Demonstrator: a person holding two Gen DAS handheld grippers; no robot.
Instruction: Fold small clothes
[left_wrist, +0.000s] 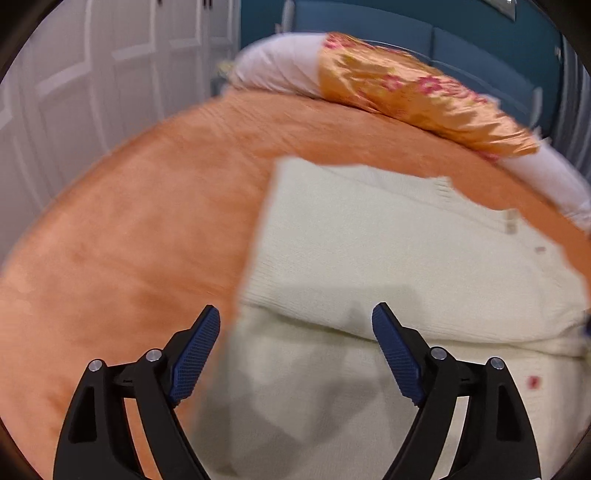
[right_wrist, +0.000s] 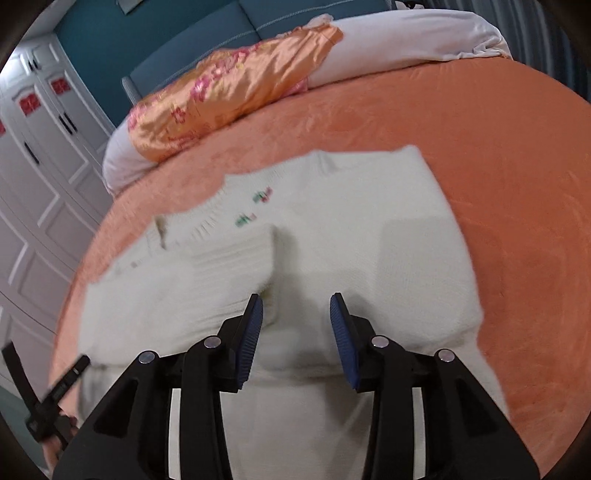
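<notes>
Cream knit sweater (right_wrist: 354, 236) spread flat on the orange bedspread (right_wrist: 498, 166), partly folded, with a sleeve or side panel (right_wrist: 236, 266) doubled over onto the body. Neckline end pointing toward the orange floral pillow (right_wrist: 229, 88), hem end toward the cameras, so long axis running from pillow down to the grippers. Small green and red embroidered marks (right_wrist: 255, 206) near the collar; too blurred to read as letters. Small tag (left_wrist: 511, 220) at the neckline, no legible writing. Tiny red spot (left_wrist: 532, 382) on the knit, on the side far from the pillow.

Left gripper (left_wrist: 295, 314) spread wide, nothing between the blue pads (left_wrist: 194, 362), hovering over the sweater's edge where cream meets orange. Right gripper (right_wrist: 295, 301) parted to a moderate gap, empty, above the sweater's middle just beside the folded-over panel.

Behind the floral pillow, a white pillow (right_wrist: 413, 33) and a teal headboard (left_wrist: 424, 33); off to the side of it, white panelled wardrobe doors (right_wrist: 40, 155).
</notes>
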